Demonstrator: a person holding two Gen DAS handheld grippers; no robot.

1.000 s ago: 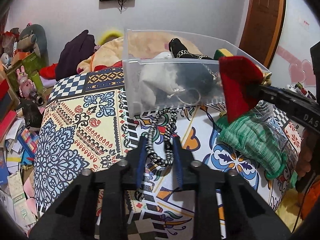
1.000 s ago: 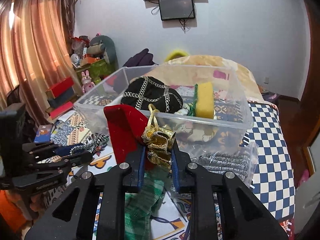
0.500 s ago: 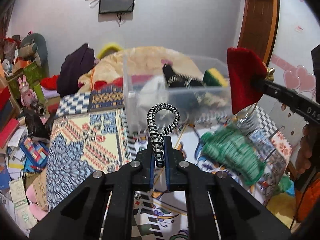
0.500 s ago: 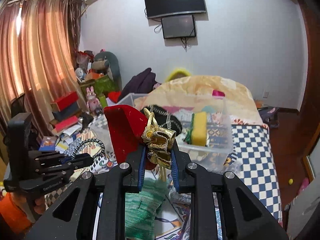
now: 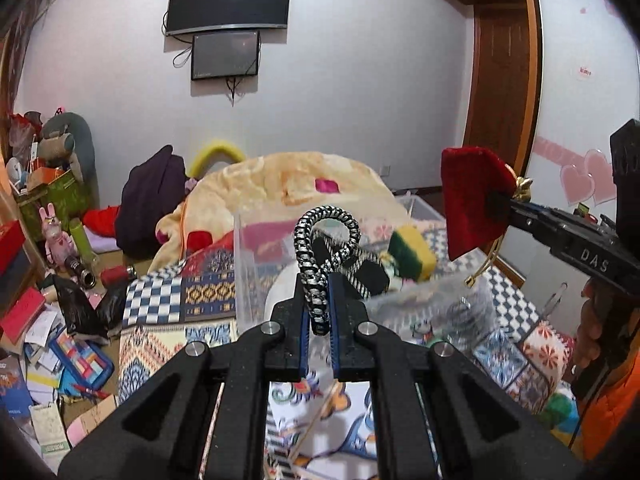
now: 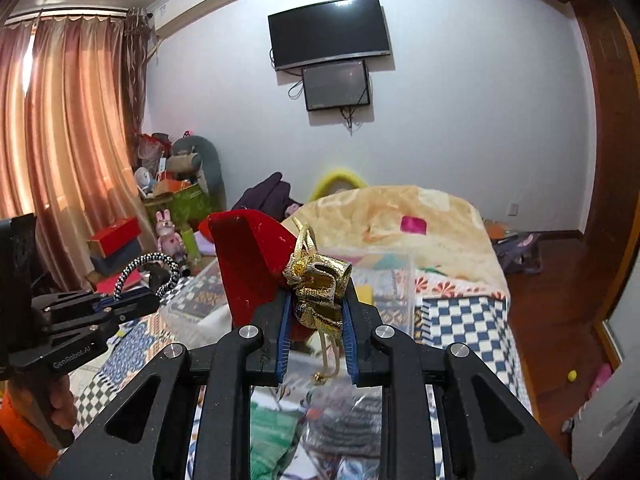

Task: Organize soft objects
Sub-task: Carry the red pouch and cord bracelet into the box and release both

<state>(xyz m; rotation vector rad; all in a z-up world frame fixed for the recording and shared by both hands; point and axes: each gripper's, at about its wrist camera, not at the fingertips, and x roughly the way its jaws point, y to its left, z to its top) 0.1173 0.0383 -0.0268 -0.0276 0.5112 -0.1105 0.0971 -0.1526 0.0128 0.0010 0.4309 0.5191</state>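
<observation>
Between left gripper (image 5: 319,312) fingers, black-and-white braided loop (image 5: 324,240); right gripper (image 6: 315,312) clamping red gold-trimmed pouch (image 6: 252,264).

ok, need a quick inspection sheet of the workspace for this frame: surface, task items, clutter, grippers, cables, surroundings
Surface: patterned bedspread, with a cream blanket heaped behind.
Job's things: clear plastic bin holding a yellow-green sponge and dark items; black-white cord loop; red pouch with gold bow.
Clutter: books and papers on the floor, pink bunny toy.
Grippers: left gripper shut on the cord loop; right gripper shut on the pouch's bow; both held above the bed.
Cables: wires under the wall screens.
Surroundings: two wall screens, curtains, wooden door.
</observation>
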